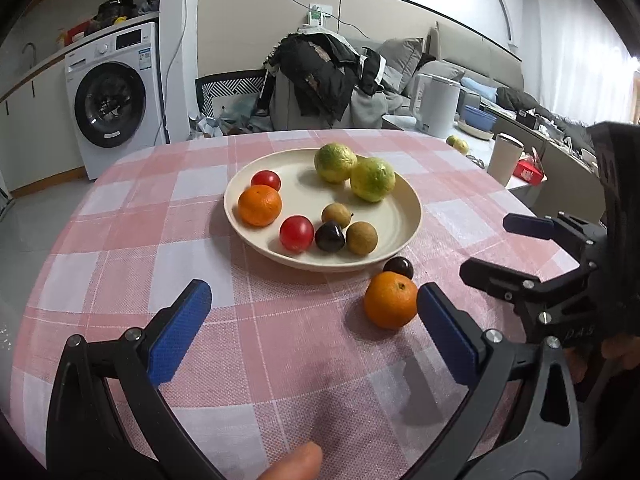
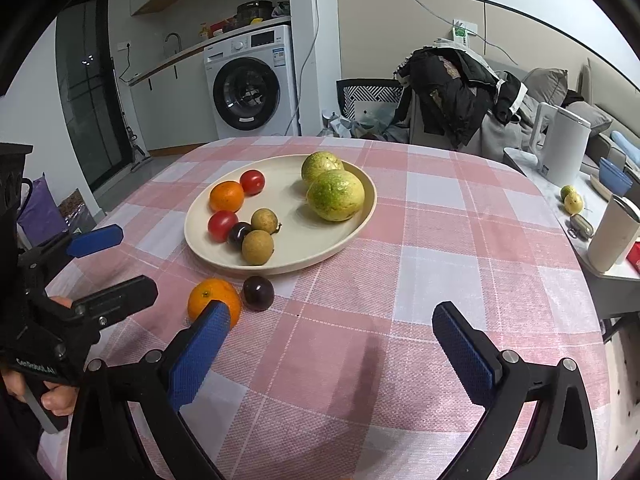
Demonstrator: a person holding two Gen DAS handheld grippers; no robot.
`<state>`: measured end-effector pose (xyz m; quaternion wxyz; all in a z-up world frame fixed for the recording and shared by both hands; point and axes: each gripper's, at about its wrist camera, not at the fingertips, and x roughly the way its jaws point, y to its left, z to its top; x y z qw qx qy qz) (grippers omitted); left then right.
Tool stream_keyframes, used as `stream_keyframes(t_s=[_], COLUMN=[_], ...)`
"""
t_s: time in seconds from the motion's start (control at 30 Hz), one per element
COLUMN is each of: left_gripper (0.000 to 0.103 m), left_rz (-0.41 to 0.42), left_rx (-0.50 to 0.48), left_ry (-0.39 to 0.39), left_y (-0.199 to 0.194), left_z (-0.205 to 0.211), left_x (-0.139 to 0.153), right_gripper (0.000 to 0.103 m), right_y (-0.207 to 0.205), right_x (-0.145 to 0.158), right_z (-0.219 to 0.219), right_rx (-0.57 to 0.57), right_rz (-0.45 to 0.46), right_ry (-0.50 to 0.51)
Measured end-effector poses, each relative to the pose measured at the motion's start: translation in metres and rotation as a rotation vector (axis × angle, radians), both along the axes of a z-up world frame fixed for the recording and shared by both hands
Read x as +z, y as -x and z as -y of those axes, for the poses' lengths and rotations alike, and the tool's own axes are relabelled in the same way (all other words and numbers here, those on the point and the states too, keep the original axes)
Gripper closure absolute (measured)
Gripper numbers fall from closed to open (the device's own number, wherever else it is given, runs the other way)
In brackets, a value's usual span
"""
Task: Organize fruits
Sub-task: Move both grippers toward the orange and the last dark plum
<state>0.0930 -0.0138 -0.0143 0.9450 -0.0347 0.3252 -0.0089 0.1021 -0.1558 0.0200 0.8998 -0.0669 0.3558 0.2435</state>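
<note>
I had both grippers over the checked tablecloth, each with its blue pads spread wide and nothing between them. The left gripper sat just short of the loose orange, which lay beside its right pad. A dark plum rested on the cloth touching that orange, close against the rim of the plate. The plate held another orange, two tomatoes, two green fruits, two brown fruits and a second plum. The right gripper hovered near the table's front edge.

Woven checked tablecloth, matt cream plate, glossy tomatoes.
</note>
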Motion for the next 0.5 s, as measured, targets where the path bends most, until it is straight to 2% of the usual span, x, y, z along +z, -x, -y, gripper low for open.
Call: stream_keyframes(t_s=[0.17,0.33,0.5], left_gripper=[0.001,0.001,0.002], left_rz=[0.000,-0.025,-0.070], left_rx=[-0.019,-0.068,-0.091], left_ry=[-0.039,-0.004,-0.020], left_y=[0.000,-0.002,-0.007], left_z=[0.007,0.012,0.020], left_x=[0.000,-0.004,-0.010], right_gripper=[0.000,0.000,0.000], right_y=[0.000,-0.001,-0.006], right_x=[-0.001,0.002,0.002], right_z=[-0.001,0.003,0.012], right_rx=[0.003,-0.015,-0.045], right_rz=[-0.005,0.008,-0.004], right_ry=[0.008,0.010,-0.006])
